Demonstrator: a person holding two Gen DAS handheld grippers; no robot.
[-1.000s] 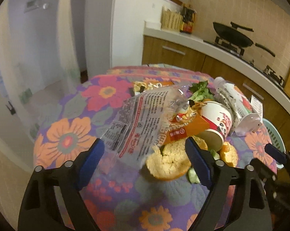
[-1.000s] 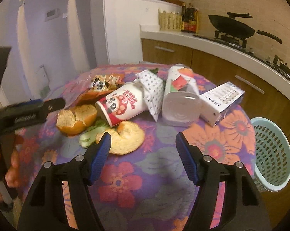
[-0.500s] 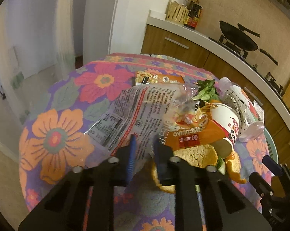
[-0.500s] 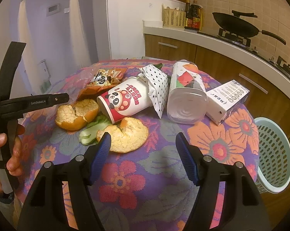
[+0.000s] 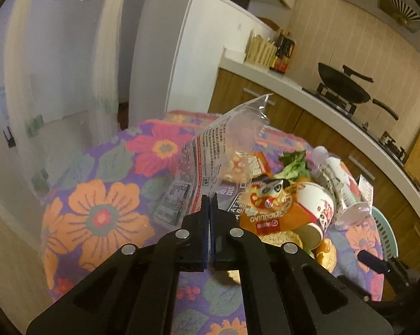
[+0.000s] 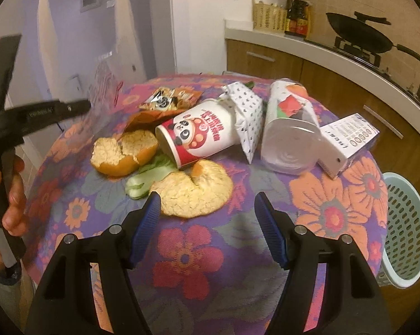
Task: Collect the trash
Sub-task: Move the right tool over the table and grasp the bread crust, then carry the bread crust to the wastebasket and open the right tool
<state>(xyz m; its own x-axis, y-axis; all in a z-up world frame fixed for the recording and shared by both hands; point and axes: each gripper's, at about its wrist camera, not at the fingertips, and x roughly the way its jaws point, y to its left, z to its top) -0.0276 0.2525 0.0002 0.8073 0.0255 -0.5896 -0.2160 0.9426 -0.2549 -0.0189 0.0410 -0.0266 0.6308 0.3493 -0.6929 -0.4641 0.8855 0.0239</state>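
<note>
My left gripper (image 5: 209,196) is shut on the near edge of a clear printed plastic wrapper (image 5: 221,150), which stands lifted off the floral tablecloth (image 5: 104,212). In the right wrist view that wrapper (image 6: 104,83) hangs from the left gripper (image 6: 81,106) at the table's left. My right gripper (image 6: 207,206) is open and empty above the cloth, just short of a torn bread piece (image 6: 193,192). Behind it lie a panda paper cup (image 6: 198,134) on its side, another bread piece (image 6: 123,153), a green leaf (image 6: 148,176) and an orange snack bag (image 6: 168,100).
A patterned paper wrap (image 6: 246,111), a tipped white canister (image 6: 291,134) and a small white box (image 6: 346,142) lie at the table's right. A pale green mesh basket (image 6: 405,237) stands on the floor beyond the right edge. Kitchen counter with a wok (image 6: 360,36) behind.
The left jaws went from wide open to shut on the plastic wrapper, and the wrapper rose off the table. The right gripper stayed about where it was, open.
</note>
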